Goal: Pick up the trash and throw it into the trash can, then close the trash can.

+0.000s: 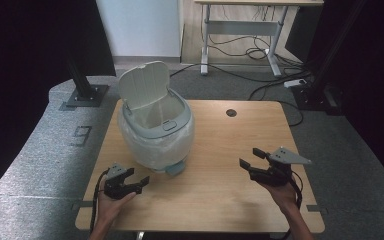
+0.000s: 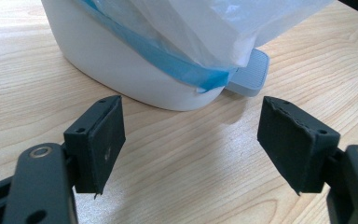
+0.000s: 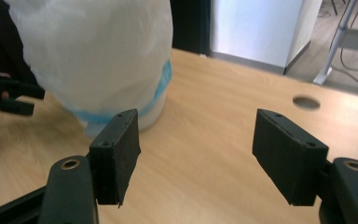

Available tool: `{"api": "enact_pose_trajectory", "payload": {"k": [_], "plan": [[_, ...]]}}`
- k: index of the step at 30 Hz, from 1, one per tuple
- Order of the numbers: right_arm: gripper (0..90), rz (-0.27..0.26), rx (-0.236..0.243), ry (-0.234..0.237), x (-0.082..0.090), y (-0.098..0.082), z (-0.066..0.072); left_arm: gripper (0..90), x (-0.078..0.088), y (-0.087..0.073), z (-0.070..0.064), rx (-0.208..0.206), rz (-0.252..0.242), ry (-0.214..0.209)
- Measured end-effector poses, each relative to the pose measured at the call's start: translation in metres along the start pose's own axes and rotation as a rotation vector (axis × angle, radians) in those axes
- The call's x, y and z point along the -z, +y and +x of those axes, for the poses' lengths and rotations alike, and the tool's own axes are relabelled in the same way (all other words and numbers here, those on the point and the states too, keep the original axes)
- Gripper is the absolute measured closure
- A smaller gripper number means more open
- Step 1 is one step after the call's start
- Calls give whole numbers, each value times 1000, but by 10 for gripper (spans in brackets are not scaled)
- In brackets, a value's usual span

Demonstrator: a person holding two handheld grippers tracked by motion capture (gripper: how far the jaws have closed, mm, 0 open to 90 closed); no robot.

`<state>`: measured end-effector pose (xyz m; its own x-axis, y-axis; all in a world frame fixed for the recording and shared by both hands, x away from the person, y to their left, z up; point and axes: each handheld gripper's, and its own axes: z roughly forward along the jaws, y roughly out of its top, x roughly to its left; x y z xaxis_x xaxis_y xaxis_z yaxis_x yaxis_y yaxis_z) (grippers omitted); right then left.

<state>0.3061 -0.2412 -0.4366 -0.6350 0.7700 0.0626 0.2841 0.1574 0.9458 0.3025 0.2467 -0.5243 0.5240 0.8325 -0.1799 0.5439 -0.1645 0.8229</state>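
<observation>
The left gripper (image 1: pixel 136 179) sits low over the near left part of the wooden table (image 1: pixel 220 195), held in the person's left hand (image 1: pixel 111 204), its two black jaws spread wide with nothing between them. In the left gripper view those jaws frame bare wood, and just beyond them stands the base of the white pedal bin (image 2: pixel 121 70), with its grey foot pedal (image 2: pixel 249 72) sticking out toward the gripper and resting just above the tabletop. The right gripper (image 1: pixel 252 158) is held at the near right of the table in the right hand (image 1: pixel 282 192), its jaws likewise parted and empty, a grey three-cornered plate (image 1: pixel 290 155) on top of it. It is well apart from the bin, with open tabletop between. From the high view the bin stands on the left half of the table, its lid (image 1: pixel 144 84) tipped up and back, open. A translucent white bag (image 2: pixel 205 28) lines it and drapes over the outside of the body, with a blue band (image 2: pixel 168 60) running around its hem. A round cable hole (image 1: pixel 231 113) lies in the far right of the tabletop. Beyond the table, another desk (image 1: pixel 242 25) stands on the floor among loose cables (image 1: pixel 260 50).
</observation>
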Motion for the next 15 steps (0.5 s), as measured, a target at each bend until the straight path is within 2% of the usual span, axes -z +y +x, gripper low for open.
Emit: {"api": "enact_pose_trajectory", "payload": {"k": [3, 9, 10, 15], "plan": [[314, 14, -15, -14, 7, -22, -1, 230, 0, 0, 0, 6, 0, -1], [316, 28, -62, -27, 15, -51, -7, 228, 0, 2, -1, 13, -3, -8], [316, 29, -72, -30, 15, -54, -8, 226, 0, 2, -1, 14, -3, -9], [316, 47, -67, -43, 15, -60, -10, 216, 3, 4, -1, 22, -13, -24]]}}
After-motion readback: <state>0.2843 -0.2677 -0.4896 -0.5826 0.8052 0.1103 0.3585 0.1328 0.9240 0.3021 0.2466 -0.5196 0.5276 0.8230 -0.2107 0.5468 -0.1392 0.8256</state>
